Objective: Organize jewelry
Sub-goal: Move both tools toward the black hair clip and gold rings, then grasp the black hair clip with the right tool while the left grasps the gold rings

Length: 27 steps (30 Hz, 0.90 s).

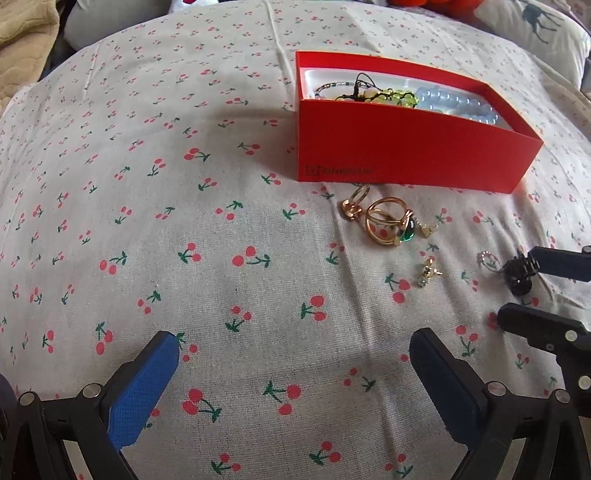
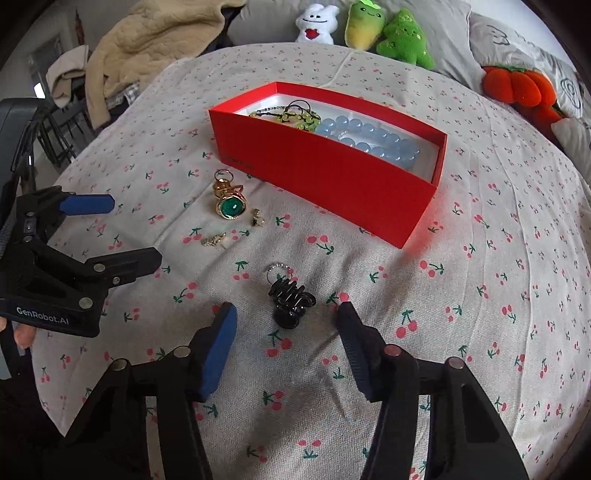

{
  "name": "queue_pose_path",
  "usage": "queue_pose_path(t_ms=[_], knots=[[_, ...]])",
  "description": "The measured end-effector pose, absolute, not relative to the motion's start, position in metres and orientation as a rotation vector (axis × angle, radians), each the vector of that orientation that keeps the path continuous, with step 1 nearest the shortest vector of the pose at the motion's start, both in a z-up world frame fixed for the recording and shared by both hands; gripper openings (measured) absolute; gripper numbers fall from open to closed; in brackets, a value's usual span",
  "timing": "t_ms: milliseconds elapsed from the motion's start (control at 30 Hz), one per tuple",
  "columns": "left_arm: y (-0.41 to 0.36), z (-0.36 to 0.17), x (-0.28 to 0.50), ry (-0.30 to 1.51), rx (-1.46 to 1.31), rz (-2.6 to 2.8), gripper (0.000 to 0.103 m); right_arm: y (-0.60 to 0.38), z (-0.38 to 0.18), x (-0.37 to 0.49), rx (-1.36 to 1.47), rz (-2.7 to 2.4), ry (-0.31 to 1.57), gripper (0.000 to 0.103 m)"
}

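Note:
An open red box (image 2: 332, 184) (image 1: 406, 147) stands on the cherry-print cloth, holding blue beads (image 2: 369, 136) and a green beaded bracelet (image 2: 299, 118). In front of it lie gold rings with a green stone (image 2: 229, 206) (image 1: 388, 221), small gold earrings (image 2: 214, 240) (image 1: 430, 271), a thin silver ring (image 2: 279, 269) and a black hair clip (image 2: 290, 301) (image 1: 519, 277). My right gripper (image 2: 286, 319) is open, its tips either side of the clip and clear of it. My left gripper (image 1: 293, 341) is open over bare cloth, left of the jewelry.
The cloth (image 2: 480, 295) covers a rounded bed surface. Plush toys (image 2: 369, 26) and an orange plush (image 2: 517, 88) line the far edge by grey pillows. A beige blanket (image 2: 147, 44) hangs at the far left.

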<state>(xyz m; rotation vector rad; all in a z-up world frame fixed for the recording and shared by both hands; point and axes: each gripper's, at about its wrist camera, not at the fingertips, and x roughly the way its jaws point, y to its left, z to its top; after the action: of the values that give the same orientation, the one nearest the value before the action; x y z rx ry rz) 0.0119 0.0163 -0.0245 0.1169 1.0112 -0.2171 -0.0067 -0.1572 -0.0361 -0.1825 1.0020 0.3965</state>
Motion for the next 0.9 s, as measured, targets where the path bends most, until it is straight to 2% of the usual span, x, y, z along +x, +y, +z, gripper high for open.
queue_pose_path(t_ms=[100,200,400,567,700,900], knots=[[0.014,-0.022,0.012,1.017,0.1,-0.233,0.102,-0.156,-0.035,-0.005,-0.181,0.397,0.996,0.038],[0.012,-0.022,0.013,1.031,0.078,-0.255,0.097,-0.154,-0.034,-0.003,-0.184,0.393,0.99,0.028],[0.003,-0.018,0.016,1.031,0.042,-0.297,0.081,-0.16,-0.028,-0.006,-0.165,0.394,0.98,0.028],[-0.011,-0.015,0.02,1.02,0.033,-0.311,0.073,-0.169,-0.022,-0.011,-0.151,0.383,0.968,0.028],[-0.025,-0.016,0.028,1.023,0.023,-0.314,0.062,-0.175,-0.02,-0.014,-0.143,0.373,0.969,0.028],[-0.035,-0.018,0.043,1.027,-0.025,-0.24,0.056,-0.184,-0.021,-0.016,-0.132,0.365,0.981,0.028]])
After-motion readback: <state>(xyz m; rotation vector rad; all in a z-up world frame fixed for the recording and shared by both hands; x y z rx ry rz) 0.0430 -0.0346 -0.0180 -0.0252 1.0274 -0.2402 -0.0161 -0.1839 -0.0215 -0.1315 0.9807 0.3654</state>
